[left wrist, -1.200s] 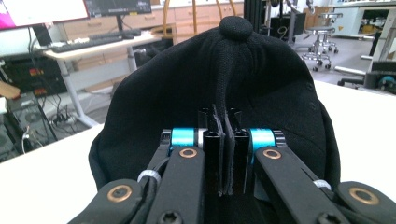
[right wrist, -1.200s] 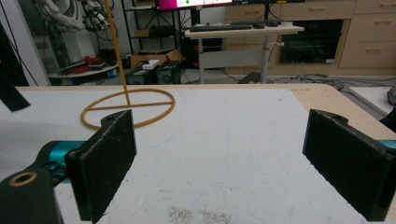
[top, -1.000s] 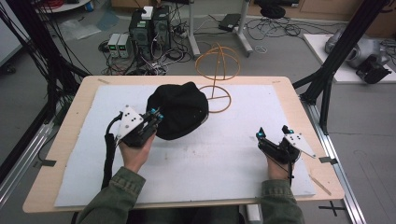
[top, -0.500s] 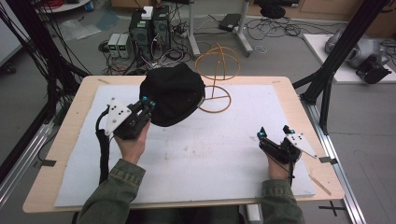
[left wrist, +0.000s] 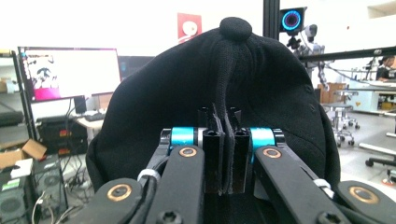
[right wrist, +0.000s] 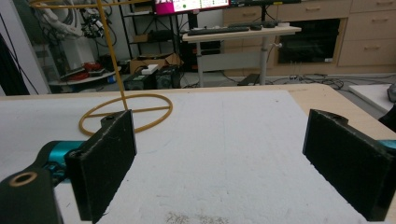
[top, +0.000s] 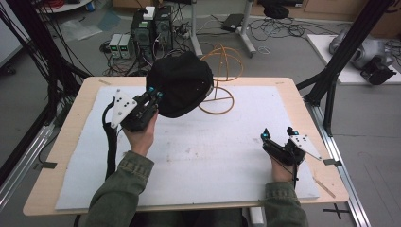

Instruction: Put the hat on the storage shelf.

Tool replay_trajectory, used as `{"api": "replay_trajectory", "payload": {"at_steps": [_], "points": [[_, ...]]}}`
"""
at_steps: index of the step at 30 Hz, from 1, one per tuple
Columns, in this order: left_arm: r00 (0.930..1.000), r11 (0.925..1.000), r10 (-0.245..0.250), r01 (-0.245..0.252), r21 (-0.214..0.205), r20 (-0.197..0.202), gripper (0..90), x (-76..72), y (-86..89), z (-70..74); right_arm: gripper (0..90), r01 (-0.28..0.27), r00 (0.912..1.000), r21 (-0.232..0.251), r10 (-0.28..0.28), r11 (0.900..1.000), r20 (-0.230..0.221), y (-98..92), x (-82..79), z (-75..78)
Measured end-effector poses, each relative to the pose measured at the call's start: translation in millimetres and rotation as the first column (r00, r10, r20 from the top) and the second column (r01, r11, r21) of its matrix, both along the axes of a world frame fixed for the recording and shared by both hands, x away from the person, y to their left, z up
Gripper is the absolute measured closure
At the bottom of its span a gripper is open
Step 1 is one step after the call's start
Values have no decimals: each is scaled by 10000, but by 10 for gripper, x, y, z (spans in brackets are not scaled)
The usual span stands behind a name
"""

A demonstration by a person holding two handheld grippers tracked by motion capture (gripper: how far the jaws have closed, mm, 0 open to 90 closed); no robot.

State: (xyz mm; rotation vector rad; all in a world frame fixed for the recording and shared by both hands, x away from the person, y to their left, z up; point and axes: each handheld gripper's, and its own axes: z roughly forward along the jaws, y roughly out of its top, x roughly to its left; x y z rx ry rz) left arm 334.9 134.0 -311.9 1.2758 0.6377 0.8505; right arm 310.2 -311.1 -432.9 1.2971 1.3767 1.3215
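Currently clamped together on a pinched fold of the black cap [left wrist: 261, 93]: left gripper [top: 153, 94], pads pressed flat against the fabric with only cloth between them. Held clear of the table [top: 236, 156], directly ahead of and above the left gripper, crown button uppermost in the left gripper view. Positioned just beside the yellow wire stand [top: 220, 78], which rises beyond the cap on the far side of the left gripper.

Handling judgement:
- Light. Lifts by one small fold with no visible sag of the left gripper.
- Soft and limp. Crown buckles into a ridge along the pinch line; expect further collapse and swing when moved.
- Not fragile, not slippery. Woven cloth against flat pads should hold, but a thin fold can creep out under a jerk.
- Brim likely the stiffest part; hidden in these views, so unconfirmed.

Recommended hold points:
- Keep the present pinch on the crown seam for carrying.
- For spreading the opening over the stand, take the rim edge opposite the left gripper with the right gripper [top: 279, 142].

Right gripper: jaws wide apart, nothing between them, resting low over the table well to the side of the cap, with the stand's ring base [right wrist: 126, 114] ahead of it.
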Motion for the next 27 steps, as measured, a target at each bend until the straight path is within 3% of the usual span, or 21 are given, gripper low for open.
{"api": "replay_trajectory", "payload": {"at_steps": [3, 9, 17, 27], "points": [[10000, 10000, 5, -5, 60, -11, 876, 49, -52, 33, 88, -13, 10000, 45, 13, 10000, -40, -7, 1, 2], [9998, 9996, -72, 77, -276, 181, 876, 110, -162, 150, 88, -9, 10000, 82, 9, 10000, -16, -18, 5, 2], [9998, 9999, -132, 131, 13, 171, 876, 311, -331, 274, 88, -75, 10000, 121, 75, 9999, -13, -7, 7, 1], [9989, 9999, -134, 137, -77, 442, 876, 521, -489, 326, 88, -76, 10000, 212, 77, 9997, -31, -17, 10, 1]]}}
